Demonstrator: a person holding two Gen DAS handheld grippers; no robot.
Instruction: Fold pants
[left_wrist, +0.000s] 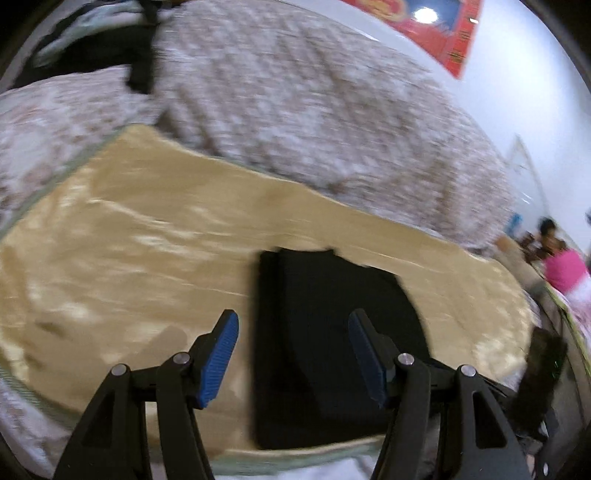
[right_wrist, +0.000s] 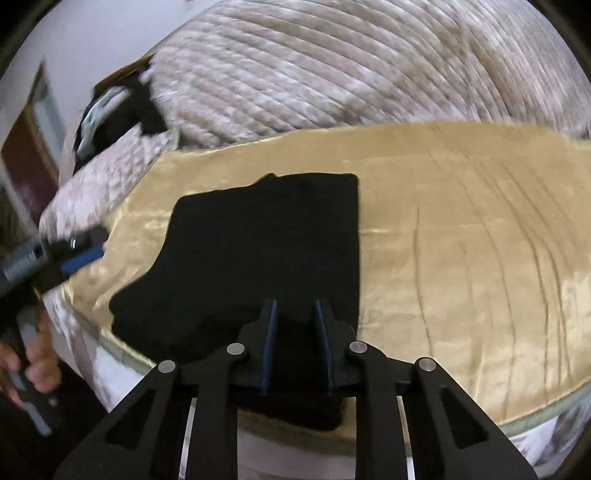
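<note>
Pants nearly folded, near edge under my right claw.

The black folded fabric pants (right_wrist: 266, 236) lie flat on the tan satin sheet (right_wrist: 461, 221). My left gripper (left_wrist: 291, 356) hangs wide open, empty, above them. My right gripper (right_wrist: 295, 332) stands narrow over the near hem; whether it pinches cloth I cannot tell. Next, I judge, one last fold or smoothing.

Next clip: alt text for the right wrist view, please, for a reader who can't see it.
Folded black pants lie flat on a shiny tan satin cloth spread over a bed. The right gripper, jaws narrowly apart with nothing between its blue pads, hovers at their near edge. A quilted pale bedspread lies behind; the left gripper shows at the left edge.
</note>
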